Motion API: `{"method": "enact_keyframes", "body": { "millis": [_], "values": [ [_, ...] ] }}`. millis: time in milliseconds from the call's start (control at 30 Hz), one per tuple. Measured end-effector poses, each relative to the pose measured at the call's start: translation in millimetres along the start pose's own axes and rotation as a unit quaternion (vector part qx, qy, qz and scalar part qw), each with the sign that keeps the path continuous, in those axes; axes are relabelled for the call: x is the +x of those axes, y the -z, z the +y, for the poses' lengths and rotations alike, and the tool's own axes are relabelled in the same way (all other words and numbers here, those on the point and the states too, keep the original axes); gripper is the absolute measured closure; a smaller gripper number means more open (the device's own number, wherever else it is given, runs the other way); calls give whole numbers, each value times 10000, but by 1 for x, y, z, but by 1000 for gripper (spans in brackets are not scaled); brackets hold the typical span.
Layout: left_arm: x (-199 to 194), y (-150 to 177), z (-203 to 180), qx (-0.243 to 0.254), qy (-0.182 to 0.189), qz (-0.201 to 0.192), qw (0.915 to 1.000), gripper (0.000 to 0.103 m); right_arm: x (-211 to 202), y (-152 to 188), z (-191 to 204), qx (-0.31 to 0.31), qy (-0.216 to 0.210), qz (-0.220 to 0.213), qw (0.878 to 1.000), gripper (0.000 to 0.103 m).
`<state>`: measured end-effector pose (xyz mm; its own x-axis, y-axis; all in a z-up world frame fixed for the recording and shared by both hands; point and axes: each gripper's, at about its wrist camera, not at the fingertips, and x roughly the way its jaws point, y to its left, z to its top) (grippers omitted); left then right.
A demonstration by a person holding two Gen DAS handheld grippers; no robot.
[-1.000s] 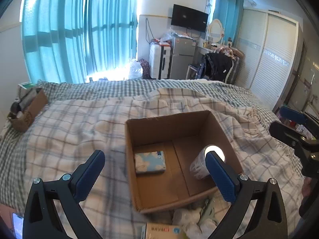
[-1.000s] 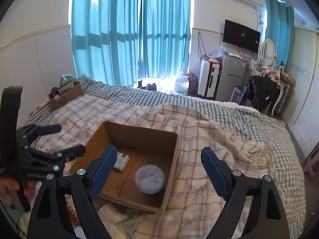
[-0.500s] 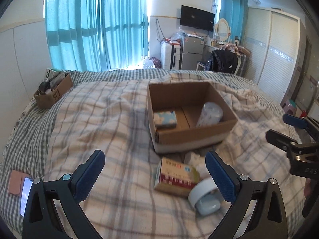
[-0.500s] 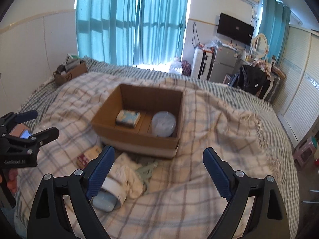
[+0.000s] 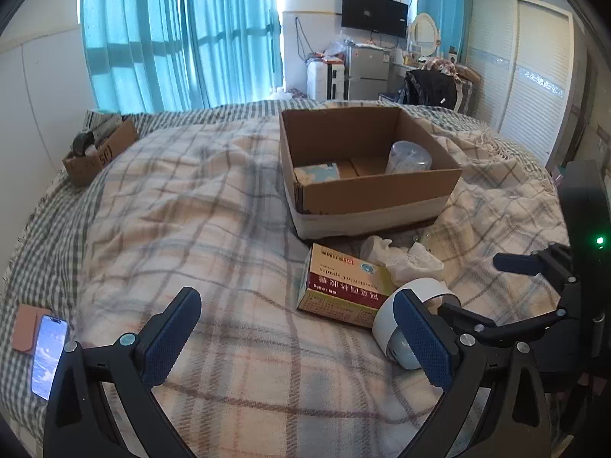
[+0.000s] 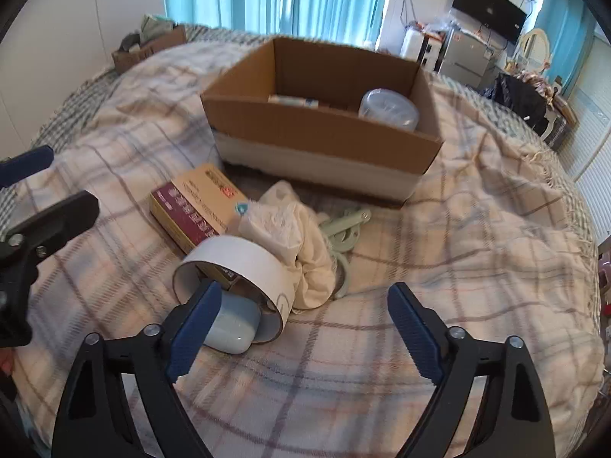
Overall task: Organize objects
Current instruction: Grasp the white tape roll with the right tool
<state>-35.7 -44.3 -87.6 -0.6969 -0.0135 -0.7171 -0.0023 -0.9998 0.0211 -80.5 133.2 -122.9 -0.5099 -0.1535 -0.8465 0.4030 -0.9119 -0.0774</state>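
Note:
A cardboard box stands on the checked bed, holding a tissue pack and a clear plastic tub. In front of it lie a red-and-yellow medicine box, a white tape roll, a pale blue case, a white cloth and a green clip. My left gripper is open and empty, low over the blanket left of the pile. My right gripper is open and empty, just in front of the tape roll.
A small cardboard box of odds and ends sits at the bed's far left corner. A phone lies at the bed's left edge. Curtains, a fridge and wardrobes stand beyond the bed.
Both grippers have pulled back from above the box and dropped low toward the pile in front of it. Both stay open and empty.

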Motion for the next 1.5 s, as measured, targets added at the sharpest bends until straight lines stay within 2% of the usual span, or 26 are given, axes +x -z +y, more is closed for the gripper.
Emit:
{"method": "enact_keyframes", "body": {
  "millis": [67,100,167,267,300,467,567,867,933,1067,1167,1300,1500],
  "values": [
    [6,2,0,-18,-30,82,10000,0,10,1,1,-10,-69,158,9999,36],
    [8,3,0,-13,-34,125,9999,0,16,1,1,-16,-100,241,9997,41],
    [10,5,0,-26,-26,180,9998,0,20,1,2,-39,-164,312,9994,70],
    [10,6,3,-137,28,193,9997,0,17,2,3,-101,-348,319,9988,83],
    [10,6,3,-183,57,198,9996,0,13,3,3,-148,-386,286,9987,85],
    [9,6,-1,-256,78,251,9993,0,-16,6,-5,-223,-153,-32,9996,87],
    [9,6,-8,-249,169,280,9992,0,-36,5,-18,-75,-201,-284,9994,88],
    [12,7,-45,39,200,385,9991,0,-69,3,-51,212,-63,-642,9977,89],
    [15,7,-53,12,289,423,9987,0,-75,3,-62,287,101,-714,9970,89],
    [26,7,-76,-65,587,537,9968,0,-80,8,-86,491,143,-805,9954,89],
    [37,8,-96,-36,909,656,9937,10,-78,12,-106,691,126,-801,9943,89],
    [61,13,-124,153,1069,1008,9890,24,-75,16,-123,838,140,-843,9928,89],
    [96,19,-138,74,956,1251,9875,28,-65,24,-143,1105,-10,-891,9899,89]
  ]
}}
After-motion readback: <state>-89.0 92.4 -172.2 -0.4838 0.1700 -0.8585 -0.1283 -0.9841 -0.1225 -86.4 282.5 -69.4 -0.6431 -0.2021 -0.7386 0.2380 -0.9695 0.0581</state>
